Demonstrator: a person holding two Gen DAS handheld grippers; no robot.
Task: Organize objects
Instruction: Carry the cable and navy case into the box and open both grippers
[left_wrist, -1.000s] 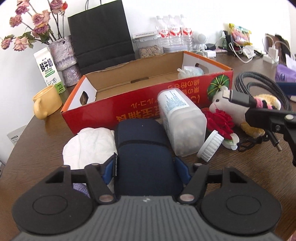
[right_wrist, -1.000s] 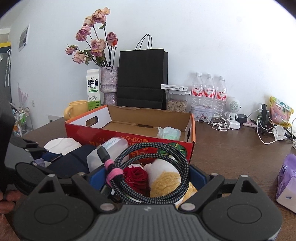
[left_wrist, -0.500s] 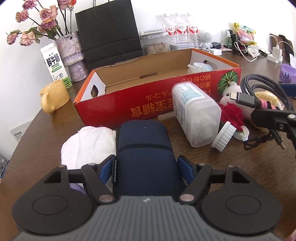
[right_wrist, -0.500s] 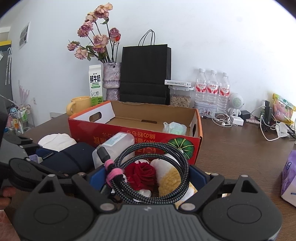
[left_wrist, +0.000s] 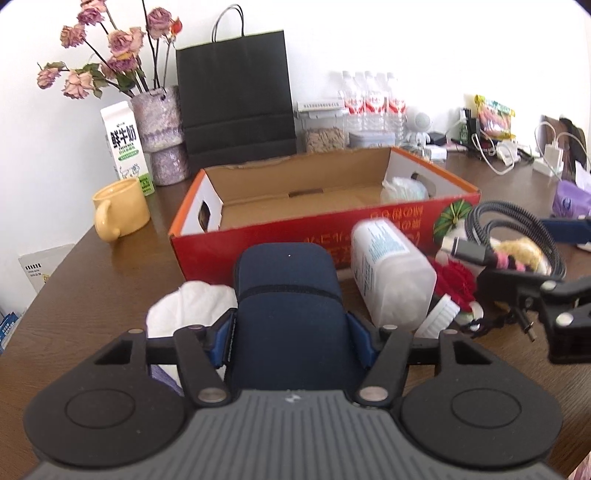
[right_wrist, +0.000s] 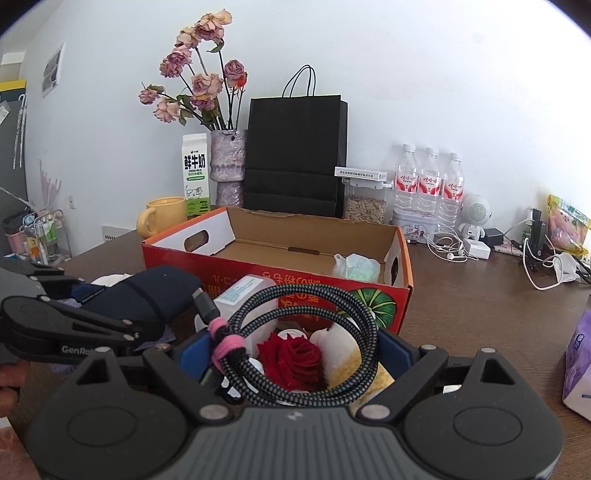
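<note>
In front of the box: both grasps.
Left hand-held gripper: clamped on navy pouch.
Right hand-held gripper: clamped on coiled braided cable.
Red cardboard box: on the surface, open-topped, just beyond both.

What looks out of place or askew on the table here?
The clear plastic jar lies on its side before the red box, its white lid off beside it. Nothing looks spilled.
</note>
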